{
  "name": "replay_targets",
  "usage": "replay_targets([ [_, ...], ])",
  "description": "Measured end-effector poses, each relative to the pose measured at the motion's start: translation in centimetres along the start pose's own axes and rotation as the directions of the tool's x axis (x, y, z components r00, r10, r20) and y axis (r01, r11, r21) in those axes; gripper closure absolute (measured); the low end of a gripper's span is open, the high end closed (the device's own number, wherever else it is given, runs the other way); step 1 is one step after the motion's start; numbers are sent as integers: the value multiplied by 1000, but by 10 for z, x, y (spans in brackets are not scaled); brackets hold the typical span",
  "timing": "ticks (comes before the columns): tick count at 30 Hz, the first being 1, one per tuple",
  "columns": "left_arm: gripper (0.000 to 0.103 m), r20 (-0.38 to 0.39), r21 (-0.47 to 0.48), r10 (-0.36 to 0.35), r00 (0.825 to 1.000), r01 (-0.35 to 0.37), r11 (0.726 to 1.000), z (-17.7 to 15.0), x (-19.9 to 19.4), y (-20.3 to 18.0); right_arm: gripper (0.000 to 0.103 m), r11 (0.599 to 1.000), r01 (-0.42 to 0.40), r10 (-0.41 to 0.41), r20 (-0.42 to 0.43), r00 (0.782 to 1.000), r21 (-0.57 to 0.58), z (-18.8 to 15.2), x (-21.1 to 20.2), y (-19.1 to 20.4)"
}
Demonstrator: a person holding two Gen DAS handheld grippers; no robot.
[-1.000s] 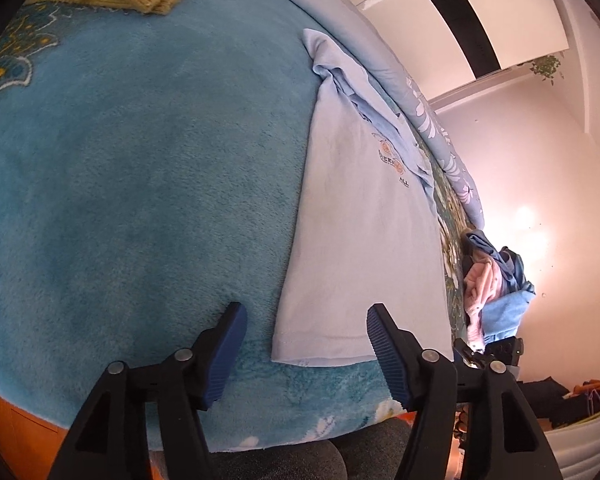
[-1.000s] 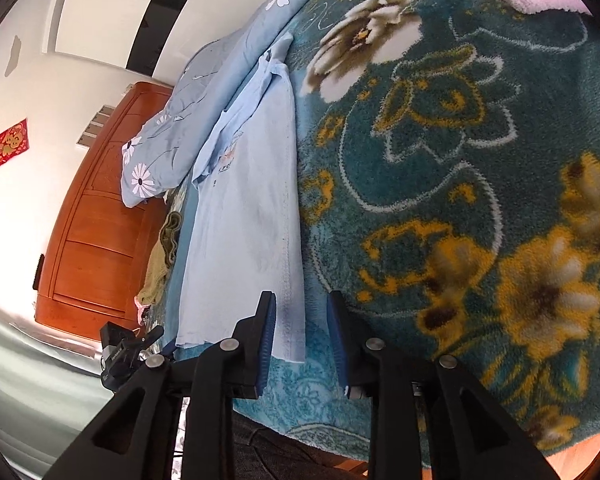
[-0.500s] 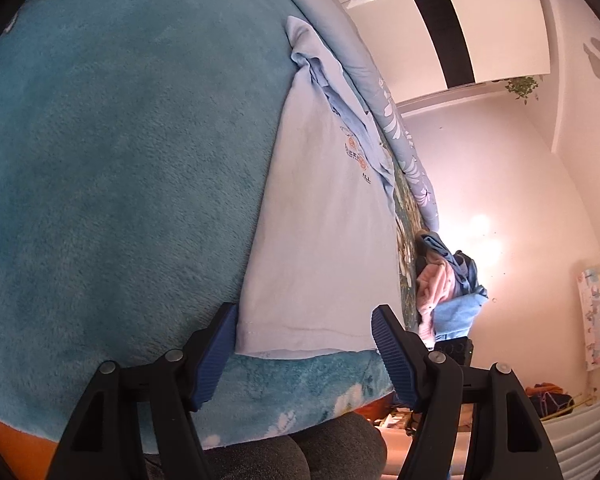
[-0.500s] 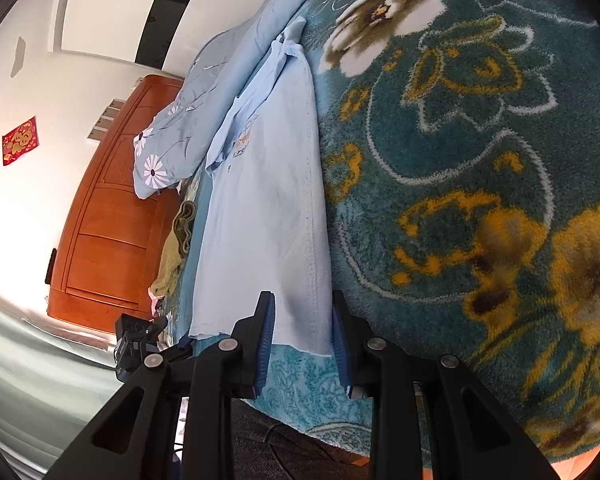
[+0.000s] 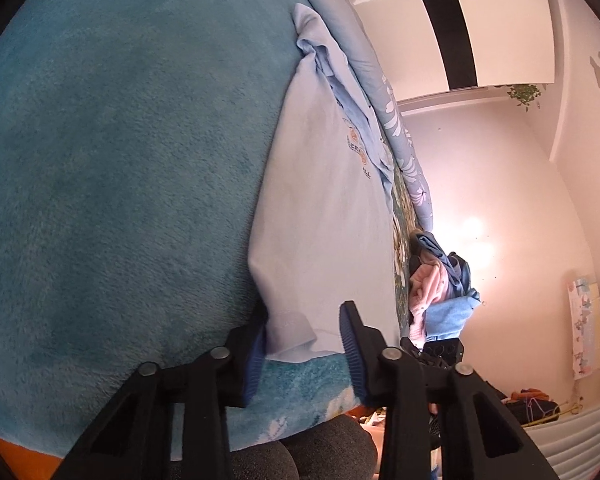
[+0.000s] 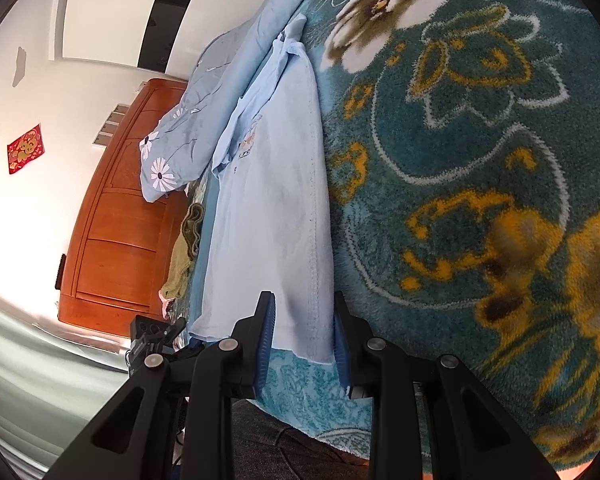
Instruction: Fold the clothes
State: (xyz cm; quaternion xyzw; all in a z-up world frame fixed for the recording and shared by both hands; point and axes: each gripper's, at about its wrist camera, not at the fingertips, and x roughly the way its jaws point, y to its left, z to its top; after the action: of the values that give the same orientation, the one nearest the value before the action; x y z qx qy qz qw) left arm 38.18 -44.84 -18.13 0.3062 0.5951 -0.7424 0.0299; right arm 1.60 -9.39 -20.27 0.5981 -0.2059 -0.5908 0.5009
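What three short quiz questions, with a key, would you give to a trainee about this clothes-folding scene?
1. Which part of the light blue shirt lies between the fingers of the right tool? A: the collar. B: a corner of the hem. C: a sleeve.
2. True or false: the shirt lies on a bare wooden floor.
3. In the left wrist view, what lies beyond the right side of the shirt, near the wall?

Key
1. B.
2. False: it lies flat on a blanket.
3. A pile of pink and blue clothes.
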Motion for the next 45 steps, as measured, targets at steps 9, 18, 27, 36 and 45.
replay_targets([
  [9, 99, 36, -24, -25, 999, 26, 999, -3, -13, 15, 97, 998, -61, 61, 0, 998, 28, 2, -4, -6],
  [18, 99, 99, 32, -180, 979, 177, 984, 62, -23, -39, 97, 958, -287, 285, 78, 955, 10, 65, -8, 27],
  [27, 99, 137, 141, -67, 988, 48, 989, 187, 5, -103, 97, 968, -227, 240, 135, 961, -105, 181, 19, 88],
  [36, 99, 182, 114, 46, 982, -68, 991, 316, 67, -108, 97, 994, -28, 45, 164, 985, -102, 310, 84, 109],
  [45, 99, 148, 35, 183, 972, -191, 981, 375, 135, -72, 97, 993, 117, -117, 157, 981, 10, 378, 149, 73],
])
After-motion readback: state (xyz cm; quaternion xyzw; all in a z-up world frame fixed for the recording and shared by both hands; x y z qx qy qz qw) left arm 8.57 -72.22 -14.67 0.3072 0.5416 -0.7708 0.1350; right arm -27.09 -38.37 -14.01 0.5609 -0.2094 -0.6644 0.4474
